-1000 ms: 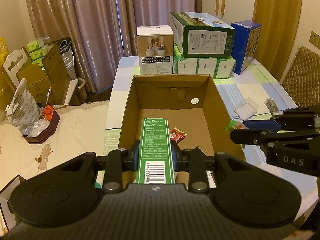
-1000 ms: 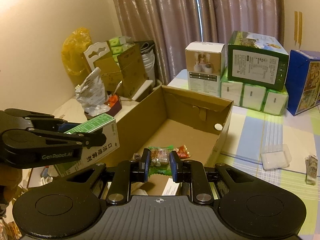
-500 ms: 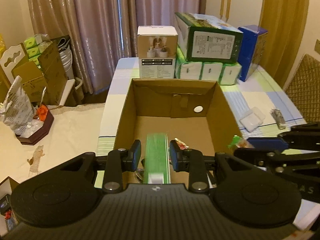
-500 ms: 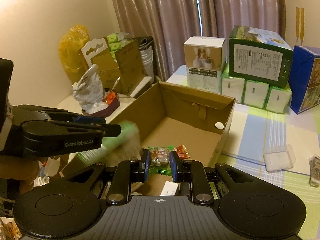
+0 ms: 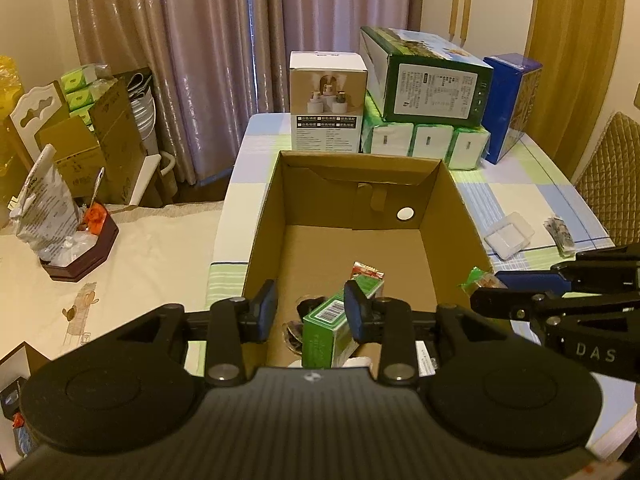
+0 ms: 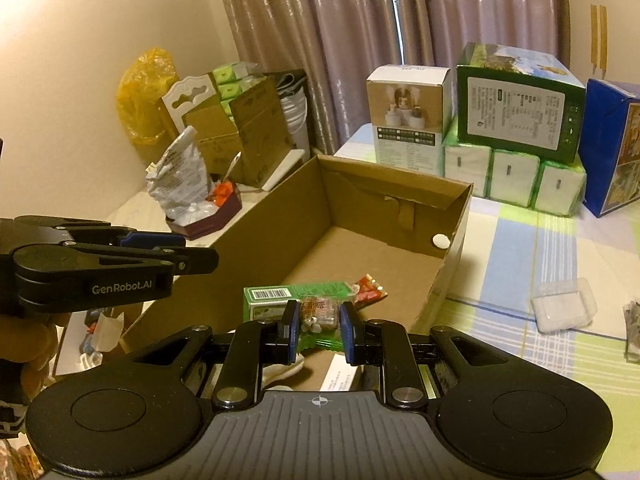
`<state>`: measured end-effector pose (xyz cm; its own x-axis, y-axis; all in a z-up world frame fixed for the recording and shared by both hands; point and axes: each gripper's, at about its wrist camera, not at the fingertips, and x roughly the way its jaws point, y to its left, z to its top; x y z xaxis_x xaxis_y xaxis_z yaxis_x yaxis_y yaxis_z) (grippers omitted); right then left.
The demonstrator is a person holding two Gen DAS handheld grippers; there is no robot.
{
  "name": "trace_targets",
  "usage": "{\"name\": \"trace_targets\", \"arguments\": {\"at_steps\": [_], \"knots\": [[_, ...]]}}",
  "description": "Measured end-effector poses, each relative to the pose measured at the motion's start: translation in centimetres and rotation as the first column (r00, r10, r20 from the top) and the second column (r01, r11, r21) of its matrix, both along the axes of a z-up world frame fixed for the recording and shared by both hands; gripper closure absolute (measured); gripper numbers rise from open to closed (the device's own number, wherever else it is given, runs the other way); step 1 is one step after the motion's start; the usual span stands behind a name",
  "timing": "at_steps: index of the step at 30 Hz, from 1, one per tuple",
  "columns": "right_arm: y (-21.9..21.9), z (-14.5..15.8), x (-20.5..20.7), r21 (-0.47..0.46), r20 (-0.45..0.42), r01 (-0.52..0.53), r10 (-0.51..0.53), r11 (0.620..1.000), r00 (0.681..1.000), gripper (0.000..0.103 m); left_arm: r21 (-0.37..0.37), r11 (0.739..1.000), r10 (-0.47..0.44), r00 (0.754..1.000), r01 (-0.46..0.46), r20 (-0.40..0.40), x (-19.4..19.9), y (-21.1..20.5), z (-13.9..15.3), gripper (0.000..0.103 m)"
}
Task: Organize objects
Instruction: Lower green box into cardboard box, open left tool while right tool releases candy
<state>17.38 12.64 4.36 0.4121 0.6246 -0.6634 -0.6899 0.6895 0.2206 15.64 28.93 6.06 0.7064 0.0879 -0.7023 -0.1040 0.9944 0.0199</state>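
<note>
You've got a plain brown cardboard box (image 5: 460, 216) on a tablecloth (image 6: 560, 248) checked in pale blue, green and white. Inside it there's a green carton (image 6: 296, 294) with a white barcode patch and a red wrapper (image 6: 370, 290). Your grippers' pads (image 5: 266, 314) are blue.

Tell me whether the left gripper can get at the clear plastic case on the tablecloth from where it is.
Probably not directly. The left gripper hangs open over the cardboard box, and the clear plastic case lies beyond the box's right wall, with the right gripper holding a snack packet between.
</note>
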Motion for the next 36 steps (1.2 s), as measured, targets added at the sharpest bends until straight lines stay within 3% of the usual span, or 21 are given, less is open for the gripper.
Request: {"name": "trace_targets", "arguments": {"at_steps": [9,20,26,36], "knots": [[0.4,-0.6,0.7,0.042,-0.047,-0.006,0.008,0.999,0.999,0.084,-0.01,1.0,0.013,1.0,-0.014,-0.006,-0.7,0.4,0.0,0.07],[-3.0,-0.5,0.6,0.086,-0.081,0.054,-0.047,0.995,0.996,0.067,-0.04,0.999,0.026,1.0,-0.026,-0.003,-2.8,-0.1,-0.4,0.063],[-5.7,0.3,-1.5,0.102,-0.093,0.091,-0.081,0.991,0.992,0.053,-0.067,0.997,0.044,0.999,-0.044,0.004,-4.9,-1.2,-0.2,0.052],[-9.9,1.5,-5.6,0.108,-0.085,0.121,-0.112,0.987,0.99,0.04,-0.075,0.995,0.064,0.997,-0.062,0.031,-8.4,-4.5,1.4,0.024]]}}
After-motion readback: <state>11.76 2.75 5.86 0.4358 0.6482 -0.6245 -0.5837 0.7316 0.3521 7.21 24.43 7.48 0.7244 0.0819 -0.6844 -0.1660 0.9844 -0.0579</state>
